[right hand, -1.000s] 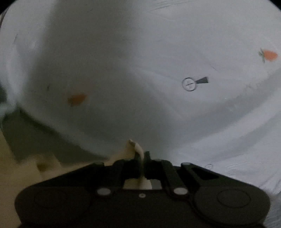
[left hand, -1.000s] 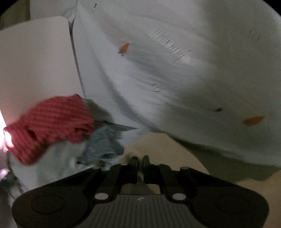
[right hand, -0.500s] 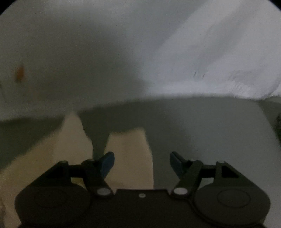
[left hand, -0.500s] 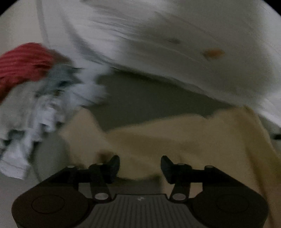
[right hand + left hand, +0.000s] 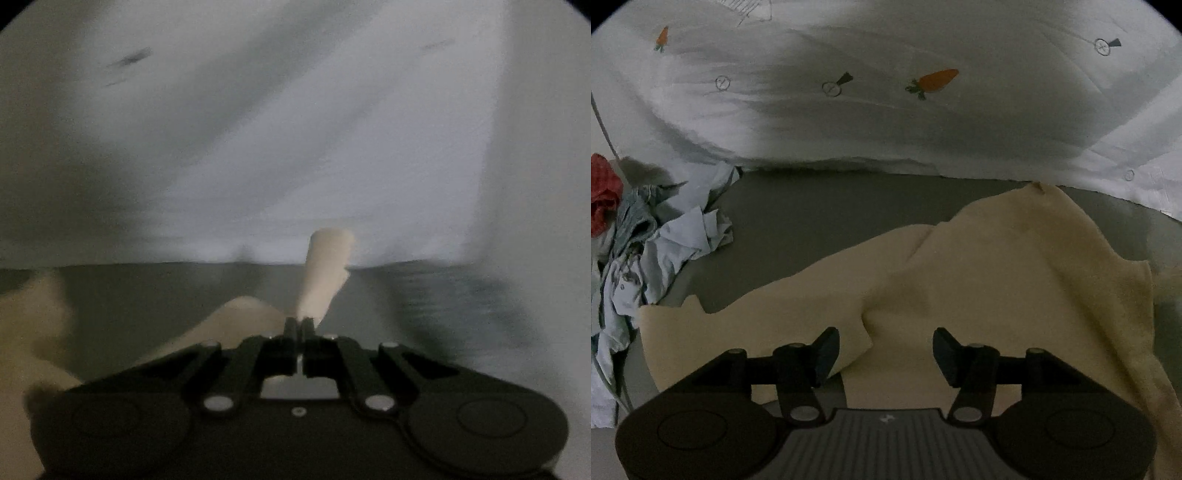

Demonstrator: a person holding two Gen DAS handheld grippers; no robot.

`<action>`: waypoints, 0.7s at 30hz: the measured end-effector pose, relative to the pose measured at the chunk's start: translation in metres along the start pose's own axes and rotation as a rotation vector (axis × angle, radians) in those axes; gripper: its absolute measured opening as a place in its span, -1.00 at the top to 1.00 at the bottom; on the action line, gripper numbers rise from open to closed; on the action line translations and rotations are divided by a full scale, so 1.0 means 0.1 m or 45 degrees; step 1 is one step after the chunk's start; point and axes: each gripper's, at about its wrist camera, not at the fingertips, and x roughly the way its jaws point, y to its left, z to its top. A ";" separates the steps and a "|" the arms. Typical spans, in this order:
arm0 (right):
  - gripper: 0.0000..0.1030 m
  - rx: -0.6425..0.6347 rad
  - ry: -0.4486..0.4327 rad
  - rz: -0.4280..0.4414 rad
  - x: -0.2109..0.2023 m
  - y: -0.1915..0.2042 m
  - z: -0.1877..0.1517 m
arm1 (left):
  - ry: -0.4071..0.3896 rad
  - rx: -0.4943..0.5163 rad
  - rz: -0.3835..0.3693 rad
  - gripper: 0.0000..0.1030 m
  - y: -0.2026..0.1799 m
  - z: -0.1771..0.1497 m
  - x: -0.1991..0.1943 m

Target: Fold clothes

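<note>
Looks like the laying-out step: the right gripper (image 5: 300, 322) is clenched on a corner of the soft cream garment (image 5: 997, 266), while the left gripper (image 5: 882, 347) hangs released just above it. It probably needs an edge next. Garment's rumpled on the grey surface (image 5: 820, 210); behind it, carrot-print sheet (image 5: 886, 122).
</note>
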 end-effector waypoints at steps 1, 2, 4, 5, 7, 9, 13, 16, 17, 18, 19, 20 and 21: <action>0.96 0.007 0.005 -0.085 -0.08 -0.24 -0.08 | 0.008 -0.005 0.002 -0.12 0.01 0.00 0.01; 0.95 0.035 0.022 -0.122 -0.13 -0.49 -0.22 | 0.017 -0.008 0.003 -0.12 0.01 0.00 0.02; 0.93 0.132 0.054 -0.101 -0.19 -0.89 -0.49 | 0.043 -0.010 -0.002 -0.12 0.00 -0.02 0.05; 0.90 0.188 0.106 -0.087 -0.18 -1.04 -0.64 | 0.058 -0.008 -0.003 -0.12 -0.01 -0.04 0.06; 0.65 0.284 0.244 -0.095 -0.13 -1.26 -0.92 | 0.082 0.007 0.001 -0.12 -0.05 -0.07 0.07; 0.12 0.330 0.353 -0.179 -0.08 -1.30 -1.10 | 0.107 0.030 -0.001 -0.12 -0.10 -0.12 0.05; -0.08 0.503 0.394 -0.176 -0.11 -1.42 -1.18 | 0.149 0.047 -0.052 -0.14 -0.25 -0.22 -0.04; -0.22 0.640 0.410 -0.159 -0.14 -1.50 -1.22 | 0.185 0.064 -0.096 -0.15 -0.41 -0.31 -0.08; -0.27 0.685 0.416 -0.154 -0.15 -1.53 -1.23 | 0.199 0.082 -0.108 -0.15 -0.50 -0.36 -0.09; -0.33 0.708 0.413 -0.142 -0.13 -1.55 -1.25 | 0.212 0.107 -0.125 -0.15 -0.59 -0.40 -0.10; -0.46 0.707 0.408 -0.122 -0.08 -1.55 -1.25 | 0.224 0.133 -0.142 -0.16 -0.68 -0.45 -0.12; -0.51 0.700 0.404 -0.099 -0.02 -1.55 -1.23 | 0.240 0.164 -0.164 -0.16 -0.78 -0.51 -0.13; -0.51 0.693 0.401 -0.077 0.04 -1.55 -1.20 | 0.255 0.194 -0.185 -0.16 -0.88 -0.56 -0.15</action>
